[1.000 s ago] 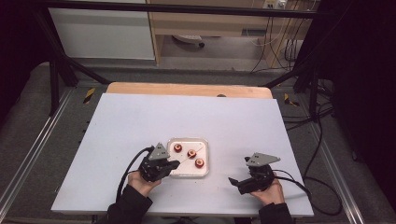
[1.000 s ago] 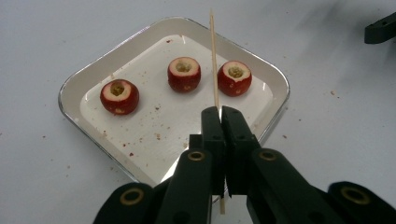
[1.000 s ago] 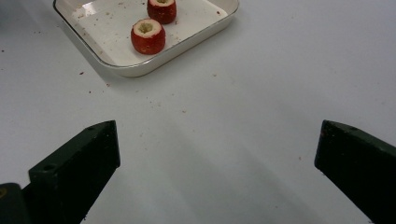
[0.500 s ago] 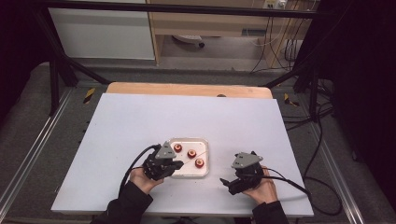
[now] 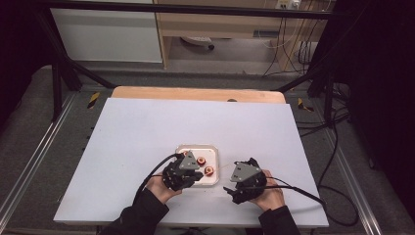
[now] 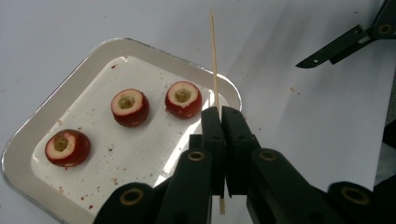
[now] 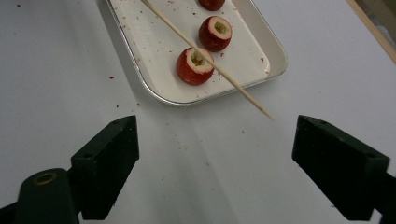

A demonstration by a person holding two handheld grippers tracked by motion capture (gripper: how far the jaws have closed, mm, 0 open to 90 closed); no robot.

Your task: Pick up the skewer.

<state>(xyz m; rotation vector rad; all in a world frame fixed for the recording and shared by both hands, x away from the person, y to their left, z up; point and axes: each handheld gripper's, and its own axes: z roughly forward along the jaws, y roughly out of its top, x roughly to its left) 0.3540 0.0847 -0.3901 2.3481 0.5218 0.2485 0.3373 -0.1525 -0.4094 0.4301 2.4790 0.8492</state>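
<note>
**Skewer gripped, fruit not yet speared**

Clearly, the step in hand is readying a skewer for threading. The left gripper [image 6: 218, 122] has its jaws clamped tight on the thin wooden skewer [image 6: 214, 60], which points toward twelve o'clock in its own view, past the tray [image 6: 28, 140]. Three red cored fruits [image 6: 130, 107] sit on that tray, none pierced. The right gripper [image 7: 215, 154] stands with jaws wide apart, nothing between them; they have just been closing a little. In its view the skewer tip [image 7: 264, 112] hangs at about one o'clock, above the table [image 7: 56, 70].

Next, I judge, the tip must line up with a fruit's hollow centre.

The skewer's rear end is cut off. From the high view the skewer is barely discernible.
</note>
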